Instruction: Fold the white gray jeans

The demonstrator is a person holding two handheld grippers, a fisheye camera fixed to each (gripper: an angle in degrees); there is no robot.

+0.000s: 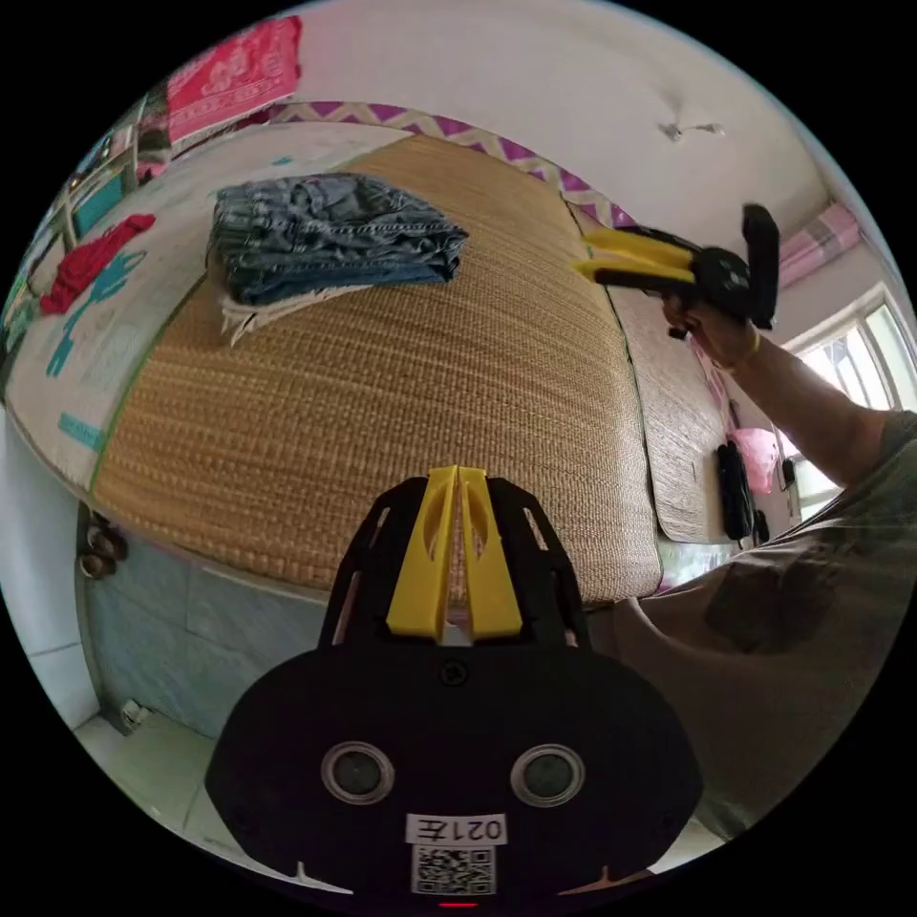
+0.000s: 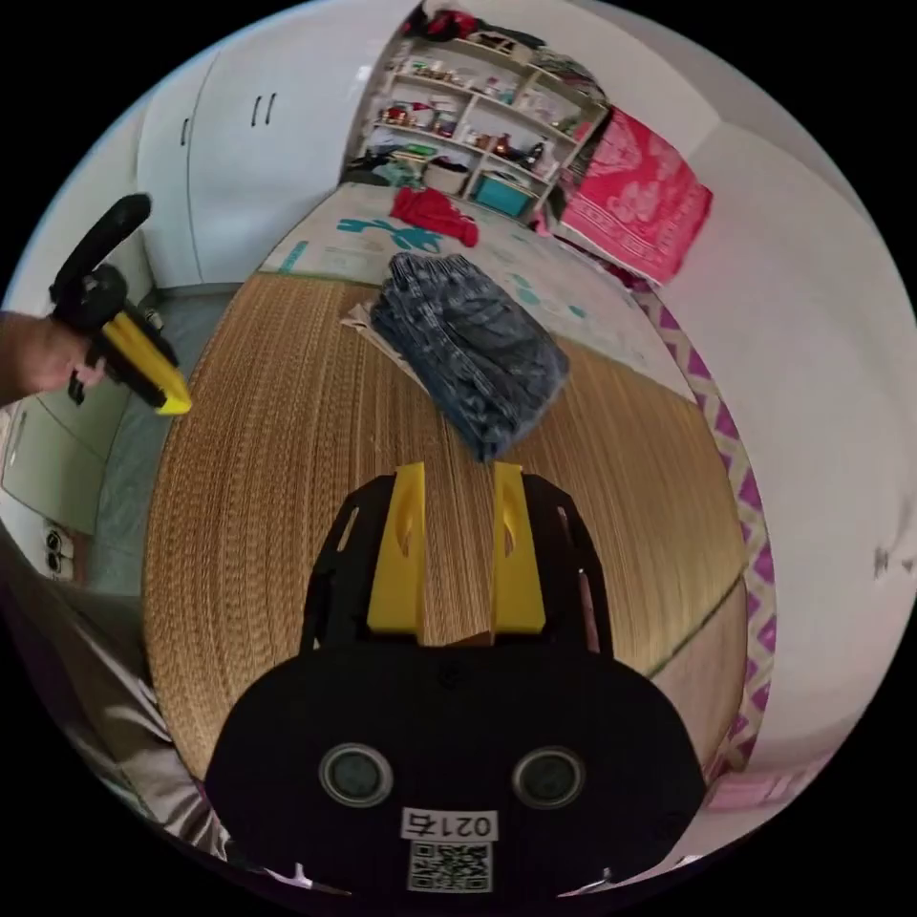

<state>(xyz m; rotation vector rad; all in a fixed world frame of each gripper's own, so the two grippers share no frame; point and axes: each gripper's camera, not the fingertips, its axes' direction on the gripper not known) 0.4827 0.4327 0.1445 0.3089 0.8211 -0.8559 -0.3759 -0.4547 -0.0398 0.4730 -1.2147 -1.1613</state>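
- Your left gripper (image 1: pixel 457 478) hovers over the near edge of the woven straw mat (image 1: pixel 401 382), its yellow jaws clenched together on nothing; it grips no cloth
- Your right gripper (image 2: pixel 457 473) hangs above the mat with its jaws apart (nothing between them)
- The folded blue-gray denim jeans (image 2: pixel 473 349) lie on a pale folded garment (image 1: pixel 258 313) at the mat's far side, well apart from both grippers

a woven straw mat (image 1: pixel 401 382) covers the bed, with folded jeans (image 1: pixel 330 234) and a red garment (image 2: pixel 435 212) lying on it.
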